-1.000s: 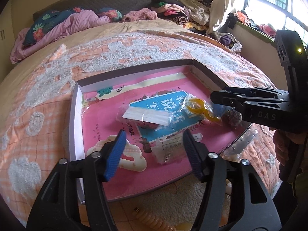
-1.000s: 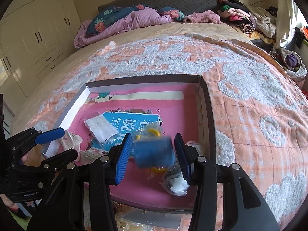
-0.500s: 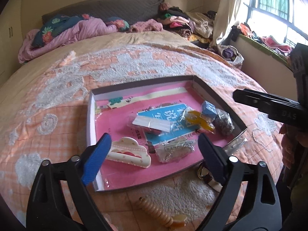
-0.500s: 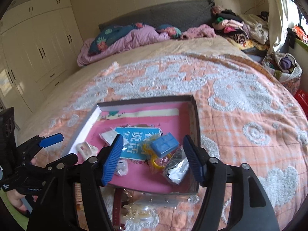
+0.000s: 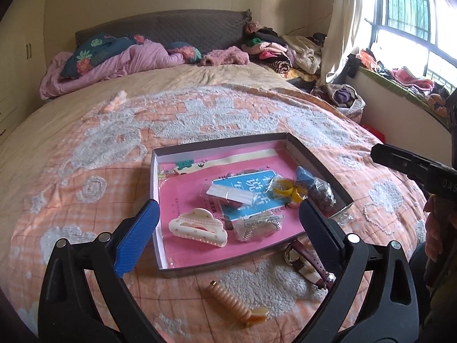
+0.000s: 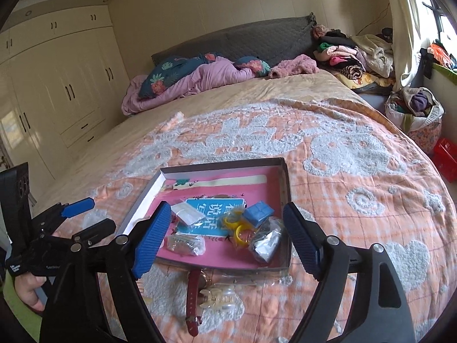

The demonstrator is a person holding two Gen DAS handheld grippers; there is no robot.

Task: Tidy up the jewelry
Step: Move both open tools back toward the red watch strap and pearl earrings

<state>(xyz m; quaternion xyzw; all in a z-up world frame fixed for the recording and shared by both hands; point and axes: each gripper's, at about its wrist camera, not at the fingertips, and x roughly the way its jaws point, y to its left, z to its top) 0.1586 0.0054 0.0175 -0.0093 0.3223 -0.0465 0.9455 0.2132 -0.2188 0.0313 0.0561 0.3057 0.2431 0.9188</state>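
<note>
A shallow tray [image 5: 155, 177] with a pink lining lies on the bed. In it are a cream cloud-shaped hair claw [image 5: 200, 228], a small blue box [image 6: 258, 213], yellow rings [image 6: 237, 225] and several clear bags of jewelry. My left gripper [image 5: 228, 204] hovers over the tray's near edge, its jaws opening with nothing between them. My right gripper [image 6: 226, 205] hangs above the tray too, jaws opening and empty. A maroon-strapped watch [image 6: 194, 294], a clear claw clip [image 6: 217, 297] and a peach spiral clip [image 5: 231, 303] lie on the blanket in front of the tray.
The orange and white blanket [image 6: 357, 177] covers the near half of the bed. Pillows and a purple quilt [image 6: 200, 80] lie at the headboard, piled clothes [image 6: 351, 54] at the far right. Wardrobes [image 6: 57, 85] stand on the left, with a laundry bag [image 6: 414, 111] and red crate [image 6: 445, 157] on the right.
Both grippers drew back and up from the tray while their jaws spread. The right one let go of the blue box, which now lies in the tray.
</note>
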